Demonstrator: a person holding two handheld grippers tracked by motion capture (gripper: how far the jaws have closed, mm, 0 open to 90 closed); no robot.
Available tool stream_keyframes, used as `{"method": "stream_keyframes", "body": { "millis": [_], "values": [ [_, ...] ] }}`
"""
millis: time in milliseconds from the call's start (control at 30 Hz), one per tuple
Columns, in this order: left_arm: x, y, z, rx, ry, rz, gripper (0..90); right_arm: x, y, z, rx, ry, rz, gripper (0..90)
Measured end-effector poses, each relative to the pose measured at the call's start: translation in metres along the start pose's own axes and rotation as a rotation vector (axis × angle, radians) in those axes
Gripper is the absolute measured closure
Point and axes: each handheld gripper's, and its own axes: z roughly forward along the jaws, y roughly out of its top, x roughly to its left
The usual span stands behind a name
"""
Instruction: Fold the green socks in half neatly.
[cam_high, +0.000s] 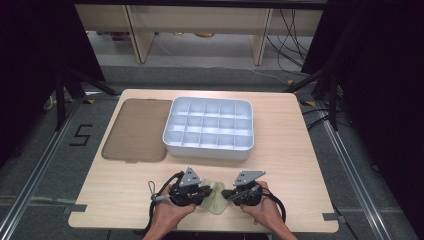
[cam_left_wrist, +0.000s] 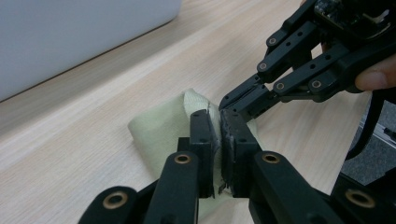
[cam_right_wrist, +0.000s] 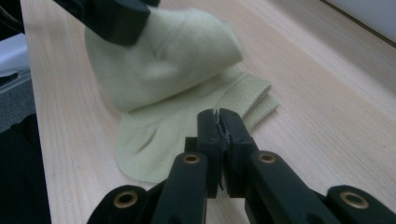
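Even overhead light on the table (cam_high: 300, 150), dark surrounds, soft shadows; close-up gripper views blur at distance

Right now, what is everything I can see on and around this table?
Table: one, light wood, centre of the high view.
Divided tray: one, white-grey, many compartments that look empty, far middle of the table.
Flat lid-like panel: one, brownish translucent, lying left of the tray.
Sock-like cloth: one, pale yellow-green, near edge, between the two tongs.
Floor marking "5": one, black, left of the table.
Cables: several, dark, on the floor behind.
Left tongs: one, black, closed on the cloth.
Right tongs: one, black, closed at the cloth's edge.
Hands: two, holding the tongs at the bottom.
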Motion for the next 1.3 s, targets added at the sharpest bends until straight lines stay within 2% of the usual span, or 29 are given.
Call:
{"method": "stream_keyframes", "body": {
  "millis": [67,200,233,267,300,333,400,433,467,567,633,667,700,733,800,833,900,933,967,1000,1033,1133,1167,1300],
  "values": [
    [-0.001,0.000,0.003,0.006,0.006,-0.002,83.4,-0.001,0.000,-0.001,0.001,0.009,0.002,86.3],
    [-0.003,-0.003,0.011,0.017,0.006,-0.012,83.4,-0.007,0.002,-0.010,-0.036,-0.024,0.010,85.6],
    [-0.002,-0.003,0.012,0.033,0.006,0.018,83.4,-0.009,0.003,-0.014,-0.057,-0.026,0.018,85.8],
    [-0.003,-0.004,0.014,0.033,0.011,-0.003,83.4,-0.013,0.002,-0.020,-0.062,-0.037,0.036,86.0],
    [-0.003,-0.004,0.014,0.033,0.011,-0.003,83.4,-0.013,0.002,-0.020,-0.062,-0.037,0.036,86.0],
    [-0.003,-0.004,0.016,0.041,0.008,0.015,83.3,-0.015,0.000,-0.022,-0.059,-0.045,0.045,86.0],
    [-0.005,-0.004,0.018,0.043,0.018,0.007,83.1,-0.017,-0.001,-0.023,-0.064,-0.041,0.041,86.0],
    [-0.004,-0.004,0.018,0.049,0.016,0.017,83.0,-0.018,-0.001,-0.023,-0.068,-0.036,0.038,86.0],
    [-0.005,-0.004,0.020,0.044,0.011,0.006,82.9,-0.017,0.000,-0.023,-0.065,-0.042,0.039,86.0],
    [-0.007,-0.003,0.022,0.045,0.013,0.013,81.2,-0.017,0.000,-0.022,-0.061,-0.036,0.031,85.9],
    [-0.007,-0.003,0.022,0.042,0.005,0.005,77.8,-0.017,0.000,-0.022,-0.063,-0.037,0.032,85.9],
    [-0.008,-0.003,0.022,0.026,-0.020,-0.013,74.6,-0.017,0.000,-0.022,-0.067,-0.043,0.034,85.8],
    [-0.008,-0.003,0.022,0.026,-0.020,-0.013,73.6,-0.018,0.000,-0.023,-0.070,-0.050,0.036,85.8],
    [-0.010,-0.001,0.021,0.013,-0.043,-0.026,72.4,-0.019,0.001,-0.024,-0.075,-0.034,0.030,85.7],
    [-0.010,0.003,0.017,-0.001,-0.056,-0.018,70.1,-0.021,0.001,-0.026,-0.088,-0.054,0.030,85.6],
    [-0.011,0.005,0.015,-0.022,-0.060,-0.031,69.9,-0.021,0.001,-0.028,-0.080,-0.052,0.052,85.6],
    [-0.011,0.007,0.012,-0.038,-0.073,-0.033,70.5,-0.021,0.001,-0.028,-0.080,-0.053,0.058,85.6],
    [-0.009,0.011,0.006,-0.057,-0.081,-0.035,71.6,-0.023,0.000,-0.029,-0.093,-0.050,0.048,85.6],
    [-0.009,0.013,0.002,-0.065,-0.078,-0.031,74.5,-0.022,0.000,-0.030,-0.090,-0.051,0.068,85.6],
    [-0.007,0.014,-0.002,-0.069,-0.073,-0.021,76.7,-0.024,0.001,-0.030,-0.096,-0.052,0.041,85.6],
    [-0.006,0.014,-0.005,-0.074,-0.065,-0.015,79.5,-0.024,0.001,-0.032,-0.101,-0.064,0.043,85.7],
    [-0.002,0.014,-0.009,-0.070,-0.048,-0.001,84.0,-0.022,0.003,-0.035,-0.106,-0.062,0.036,85.9],
    [0.004,0.009,-0.011,-0.059,-0.029,-0.004,84.7,-0.022,0.003,-0.035,-0.108,-0.063,0.031,85.9],
    [0.011,0.000,-0.009,-0.032,-0.018,-0.013,85.4,-0.017,0.005,-0.036,-0.108,-0.048,0.025,85.9]
  ]
}}
